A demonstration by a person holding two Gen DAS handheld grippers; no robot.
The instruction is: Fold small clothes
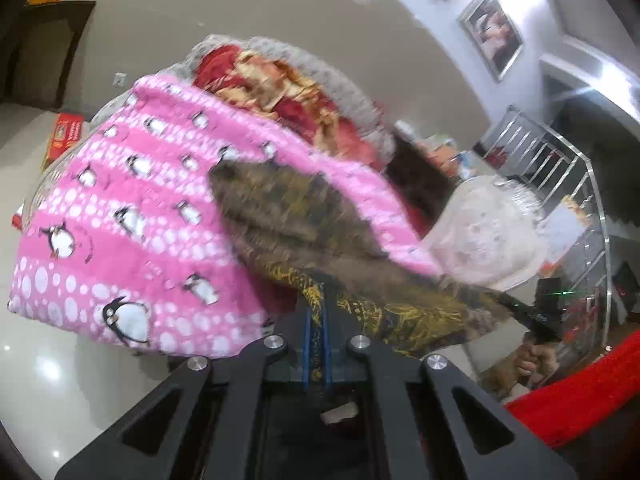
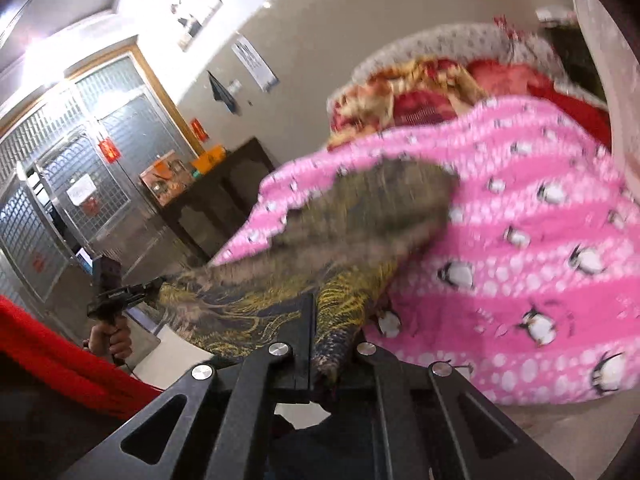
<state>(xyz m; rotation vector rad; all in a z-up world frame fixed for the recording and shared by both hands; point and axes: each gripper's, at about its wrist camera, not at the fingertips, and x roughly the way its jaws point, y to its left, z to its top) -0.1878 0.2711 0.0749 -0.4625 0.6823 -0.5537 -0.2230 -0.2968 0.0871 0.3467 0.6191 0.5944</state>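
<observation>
Olive-brown fabric with a yellow scribbled print, the small garment [image 1: 304,232], hangs stretched in the air between the two claws, above and just in front of a bed covered by a pink penguin blanket [image 1: 120,216]. The left claw [image 1: 316,340] has its blue-edged pads pinched tight on one corner of the cloth, and the right claw [image 2: 320,344] is likewise closed hard on the opposite corner, with a fold of fabric bunched between its tips. Seen from the left wrist camera, the person's right hand [image 1: 536,360] grips the other tool's handle at the far end of the cloth, below a red sleeve [image 1: 580,396]. As for progress, no crease or fold shows in the garment, so folding appears to be at its very start: the piece is picked up and spread, and laying it flat and folding it are all still left. Its long axis runs roughly level from one claw to the other, taut along the held edge, while the loose remainder trails away from the person toward the blanket; motion blur hides its far hem
</observation>
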